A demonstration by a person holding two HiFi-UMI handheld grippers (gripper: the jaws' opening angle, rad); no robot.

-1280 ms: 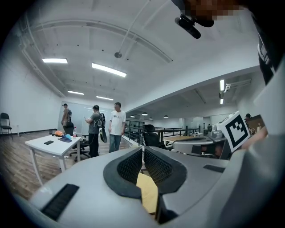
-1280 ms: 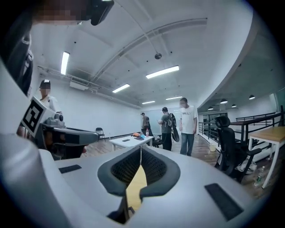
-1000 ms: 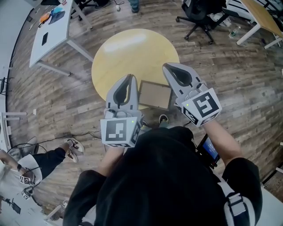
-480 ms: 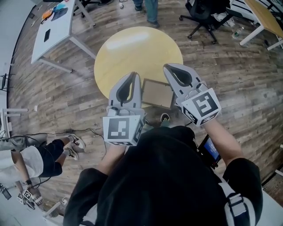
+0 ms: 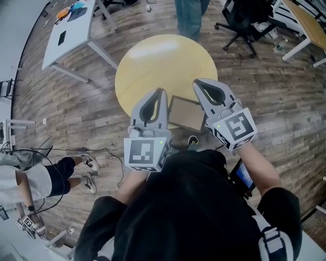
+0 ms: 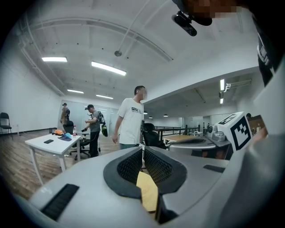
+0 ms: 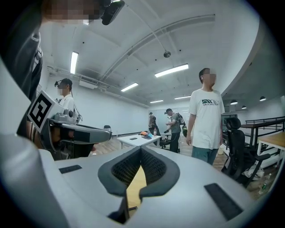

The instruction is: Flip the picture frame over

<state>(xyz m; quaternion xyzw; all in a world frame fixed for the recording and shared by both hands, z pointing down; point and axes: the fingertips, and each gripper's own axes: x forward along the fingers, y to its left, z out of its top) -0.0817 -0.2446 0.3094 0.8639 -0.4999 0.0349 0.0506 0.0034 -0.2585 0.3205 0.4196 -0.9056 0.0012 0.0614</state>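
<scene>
The picture frame lies flat at the near edge of the round yellow table, showing a brown panel inside a thin border. My left gripper hovers over its left side and my right gripper over its right side, both pointing away from me. Through the left gripper view the left gripper has its pads meeting at the tips with nothing between them. The right gripper is likewise shut and empty. Only yellow tabletop shows through the gaps below the pads.
A person in a white T-shirt and jeans stands at the table's far side. A white desk sits far left, a black office chair far right. Another person and cables are on the floor at lower left.
The head camera has shifted, so table and frame sit slightly further right. The standing person has come up to the table's far side. Both grippers keep their places beside the frame.
</scene>
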